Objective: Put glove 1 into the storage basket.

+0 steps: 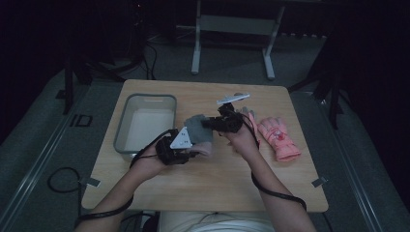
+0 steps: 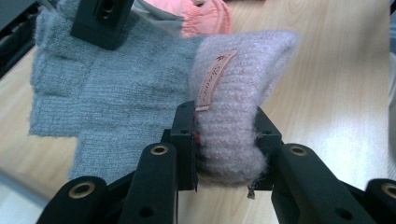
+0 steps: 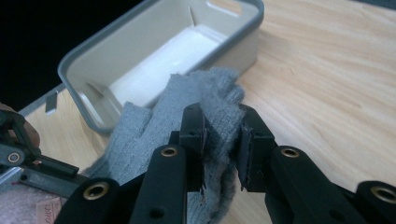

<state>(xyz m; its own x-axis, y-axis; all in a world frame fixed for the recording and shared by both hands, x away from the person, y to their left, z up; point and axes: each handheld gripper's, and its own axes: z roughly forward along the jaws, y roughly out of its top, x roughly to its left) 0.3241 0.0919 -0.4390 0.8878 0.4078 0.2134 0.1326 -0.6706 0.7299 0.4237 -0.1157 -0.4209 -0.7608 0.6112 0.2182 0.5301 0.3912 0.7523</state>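
Grey knitted glove (image 1: 197,128), soft, light and floppy, is hanging above the tabletop (image 1: 212,183) centre, the left hand-held gripper (image 2: 225,156) pinching its pale pink cuff (image 2: 238,93) while the right hand-held gripper (image 3: 223,140) is clamping its finger end.

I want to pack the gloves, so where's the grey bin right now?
In the high view the grey bin sits on the left part of the table, just left of the grey knitted glove that both grippers hold.

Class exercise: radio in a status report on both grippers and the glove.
Left gripper clamps pink cuff. Right gripper pinches grey glove fingers. Grey bin alongside, path unobstructed.
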